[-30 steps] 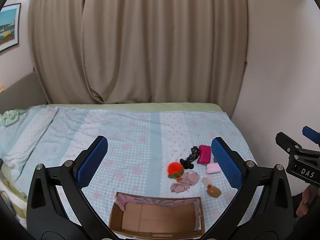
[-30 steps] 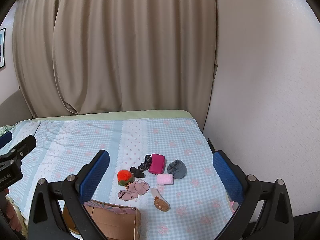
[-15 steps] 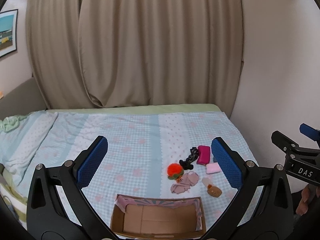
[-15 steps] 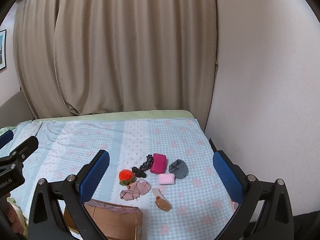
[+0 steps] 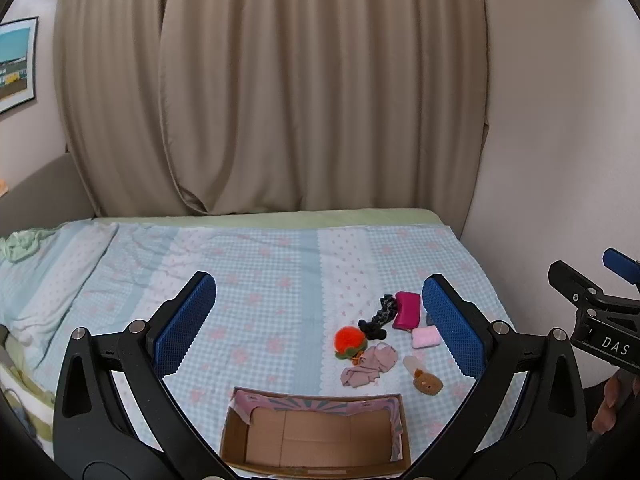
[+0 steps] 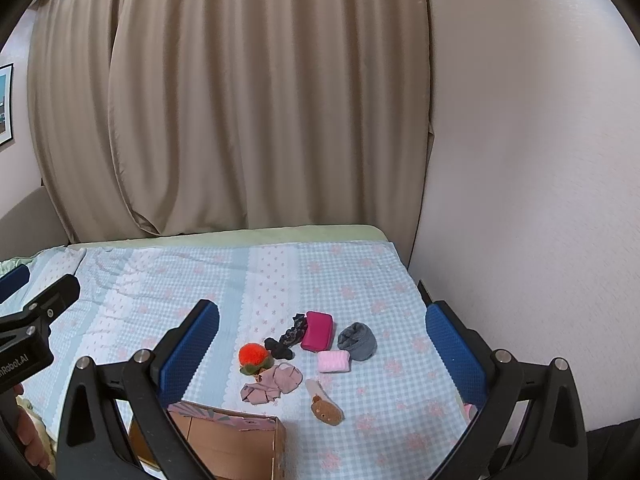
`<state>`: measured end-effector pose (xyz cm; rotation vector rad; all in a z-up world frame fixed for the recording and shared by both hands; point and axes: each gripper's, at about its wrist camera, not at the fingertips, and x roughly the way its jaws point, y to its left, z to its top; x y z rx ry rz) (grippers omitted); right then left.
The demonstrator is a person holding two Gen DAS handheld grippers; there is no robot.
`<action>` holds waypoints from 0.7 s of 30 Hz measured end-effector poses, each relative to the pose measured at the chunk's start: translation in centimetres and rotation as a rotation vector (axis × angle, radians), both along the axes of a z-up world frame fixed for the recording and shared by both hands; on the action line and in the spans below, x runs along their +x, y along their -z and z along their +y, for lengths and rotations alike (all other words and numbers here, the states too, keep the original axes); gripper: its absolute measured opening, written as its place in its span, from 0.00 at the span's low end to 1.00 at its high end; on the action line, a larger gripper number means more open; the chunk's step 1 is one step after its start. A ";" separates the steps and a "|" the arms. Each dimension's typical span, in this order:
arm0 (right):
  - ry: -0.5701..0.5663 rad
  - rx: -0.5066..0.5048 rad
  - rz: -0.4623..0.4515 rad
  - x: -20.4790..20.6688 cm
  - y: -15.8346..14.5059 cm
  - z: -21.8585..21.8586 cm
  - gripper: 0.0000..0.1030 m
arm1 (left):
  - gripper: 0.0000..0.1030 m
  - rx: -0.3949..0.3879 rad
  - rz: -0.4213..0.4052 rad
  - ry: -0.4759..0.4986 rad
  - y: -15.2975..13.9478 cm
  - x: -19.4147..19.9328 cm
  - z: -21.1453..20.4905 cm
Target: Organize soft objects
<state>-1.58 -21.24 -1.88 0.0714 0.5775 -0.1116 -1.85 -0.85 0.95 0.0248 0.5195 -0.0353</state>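
A cluster of soft things lies on the bed: an orange pom-pom toy (image 5: 349,340) (image 6: 253,355), a black scrunchie (image 6: 283,344), a magenta pouch (image 5: 407,309) (image 6: 317,330), a pink roll (image 5: 425,337) (image 6: 334,361), a grey rolled sock (image 6: 357,341), a mauve cloth (image 5: 368,365) (image 6: 273,382) and a brown bear toy (image 5: 426,380) (image 6: 326,405). An empty cardboard box (image 5: 316,434) (image 6: 228,442) stands in front of them. My left gripper (image 5: 318,320) is open, held high above the box. My right gripper (image 6: 322,344) is open too, well above the cluster.
The checked blue bedspread (image 5: 248,272) stretches left to a rumpled green cloth (image 5: 18,244). Beige curtains (image 5: 280,92) hang behind the bed and a white wall (image 6: 528,184) borders its right side. A picture (image 5: 14,64) hangs at the left.
Both views have shifted slightly; the soft things and the box sit a little lower and nearer in frame. Both grippers stay open and hold nothing.
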 end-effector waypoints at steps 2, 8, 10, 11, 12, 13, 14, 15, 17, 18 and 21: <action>0.001 0.001 0.001 0.2 0.0 -0.1 1.00 | 1.00 -0.001 0.000 -0.002 0.1 -0.1 0.0; 0.000 -0.001 -0.002 0.0 0.1 0.1 1.00 | 1.00 -0.011 0.004 0.004 0.2 0.0 -0.2; 0.001 0.001 -0.001 -0.1 0.1 0.2 1.00 | 1.00 -0.012 0.006 0.005 0.2 0.0 -0.2; 0.000 0.002 -0.001 0.0 0.1 0.2 1.00 | 1.00 -0.012 0.007 0.005 0.2 0.1 0.0; -0.001 0.004 0.000 0.1 0.0 0.3 1.00 | 1.00 -0.013 0.007 0.006 0.2 0.0 0.0; -0.002 0.005 0.000 0.2 0.0 0.3 1.00 | 1.00 -0.016 0.009 0.007 0.2 0.1 0.0; -0.004 0.007 0.001 0.3 0.0 0.2 1.00 | 1.00 -0.018 0.010 0.007 0.2 0.1 0.1; -0.005 0.007 0.001 0.3 0.0 0.3 1.00 | 1.00 -0.020 0.012 0.008 0.2 0.2 0.2; -0.006 0.007 0.000 0.2 0.0 0.3 1.00 | 1.00 -0.025 0.016 0.009 0.2 0.2 0.4; -0.008 0.008 0.000 0.2 0.0 0.3 1.00 | 1.00 -0.026 0.018 0.009 0.3 0.2 0.4; -0.015 0.007 -0.001 0.2 0.1 0.5 1.00 | 1.00 -0.028 0.021 0.010 0.3 0.3 0.4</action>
